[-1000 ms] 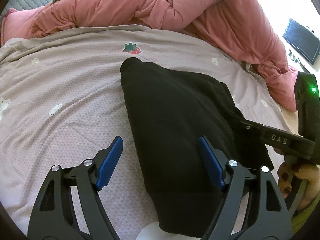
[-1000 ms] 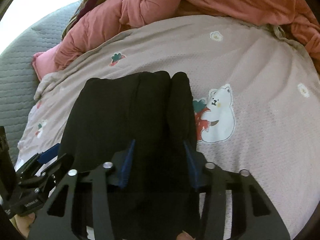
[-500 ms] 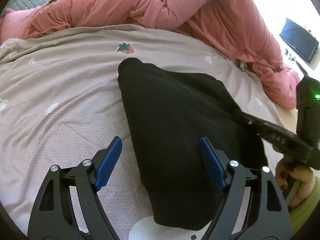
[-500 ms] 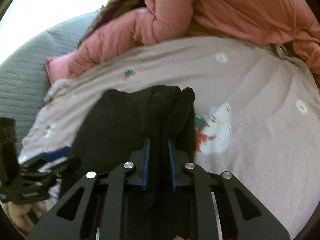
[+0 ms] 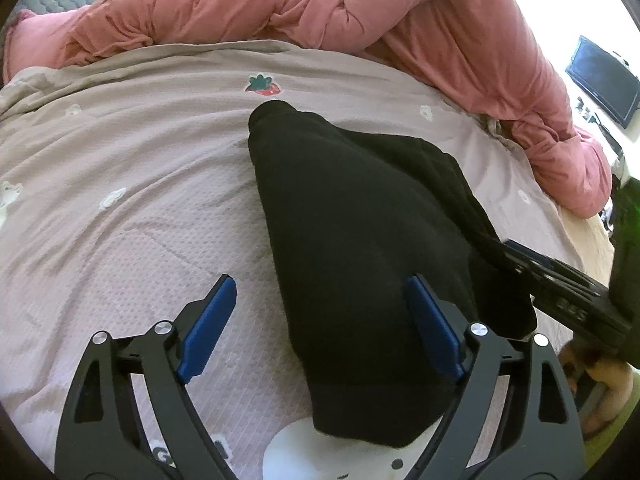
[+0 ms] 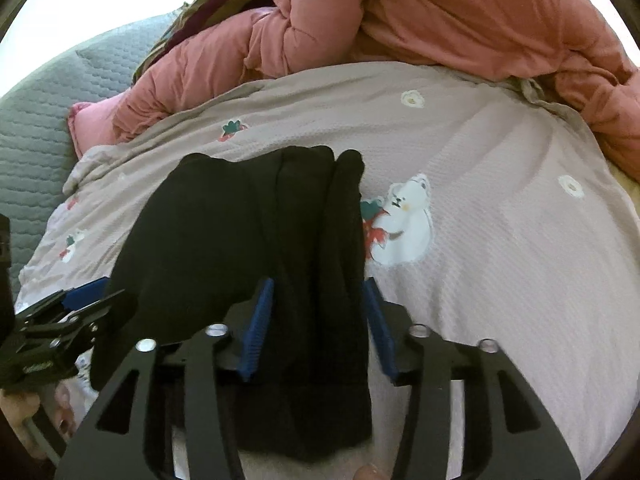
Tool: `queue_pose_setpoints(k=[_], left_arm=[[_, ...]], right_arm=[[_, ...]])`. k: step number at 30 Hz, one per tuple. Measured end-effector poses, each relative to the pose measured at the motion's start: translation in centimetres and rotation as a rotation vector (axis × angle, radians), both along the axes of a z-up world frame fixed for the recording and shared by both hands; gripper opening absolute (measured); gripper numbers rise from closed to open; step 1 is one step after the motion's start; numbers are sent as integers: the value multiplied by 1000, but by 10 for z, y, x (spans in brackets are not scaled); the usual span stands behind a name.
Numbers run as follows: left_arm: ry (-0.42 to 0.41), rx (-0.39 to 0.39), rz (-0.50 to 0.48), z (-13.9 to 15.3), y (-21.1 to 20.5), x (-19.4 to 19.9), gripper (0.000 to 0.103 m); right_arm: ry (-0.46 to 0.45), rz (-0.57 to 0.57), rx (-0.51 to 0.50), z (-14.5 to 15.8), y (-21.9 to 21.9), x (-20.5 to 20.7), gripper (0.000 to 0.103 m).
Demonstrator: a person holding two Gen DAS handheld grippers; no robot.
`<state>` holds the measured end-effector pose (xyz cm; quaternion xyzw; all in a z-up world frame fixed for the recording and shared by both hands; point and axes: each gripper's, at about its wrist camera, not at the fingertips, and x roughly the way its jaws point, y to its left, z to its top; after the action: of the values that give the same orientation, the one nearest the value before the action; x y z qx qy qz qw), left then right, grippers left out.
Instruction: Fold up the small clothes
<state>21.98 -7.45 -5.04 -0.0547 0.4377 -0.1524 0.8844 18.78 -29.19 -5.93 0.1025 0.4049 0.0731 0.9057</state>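
Broadly, the bed [image 5: 120, 208] fills both views, its mauve sheet printed with strawberries and bears, and bare sheet lies open across the left half of the left wrist view and the right half of the right wrist view. A pink duvet [image 5: 360, 12] is heaped along the top of both frames, closing off the far edge; a grey quilted cover [image 6: 36, 128] borders the upper left of the right wrist view. The black garment [image 5: 360, 240] lies on the sheet in the centre, folded lengthwise, its near hem at the bottom of the frames.

The left hand-held gripper [image 5: 320, 324] points steeply down with its jaws wide and opening; its right pad rests over the cloth, its left over bare sheet, nothing pinched. The right hand-held gripper [image 6: 316, 328], likewise tilted down, has jaws opening, with the garment's folded right edge between the blue pads [image 6: 258, 328] but not squeezed.
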Motion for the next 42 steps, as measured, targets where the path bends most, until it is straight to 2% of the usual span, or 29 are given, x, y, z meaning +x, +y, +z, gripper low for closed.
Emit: queue_pose_setpoints(k=[3,6,9,13,17,20,22,24,33,42], left_arm=[[5,-1,3,0,2,-4,80],[0,21,-6,0,-1,-8,80],[-10,39,-9,-2,-1,-15,81],[-32,63,-8,2,2,-25,83],[-60,64,4,15,8,-36,93],[-86,70,10,25,10,-44,93],[-108,80,14,32,12,-52,93],[-127,89,22,37,12,-57,93],[-201,105,51,55,21,-89,93],[-209,119,63,60,27,-123,93]], right_arm=[[14,-10,-7,-4,-4,-9,54],[33,-20,-57,-13,-3,-11,54],[15,-16,-118,-14,3,-10,54],[13,-22,-73,-4,1,-15,57],[-30,-30,-84,10,0,-32,75],[-59,-49,-87,19,-2,-46,84],[-76,-50,-76,24,-2,-52,85],[-106,-57,-68,32,-3,-62,97],[-242,-39,-113,64,11,-106,98],[-278,-11,-136,75,24,-139,98]])
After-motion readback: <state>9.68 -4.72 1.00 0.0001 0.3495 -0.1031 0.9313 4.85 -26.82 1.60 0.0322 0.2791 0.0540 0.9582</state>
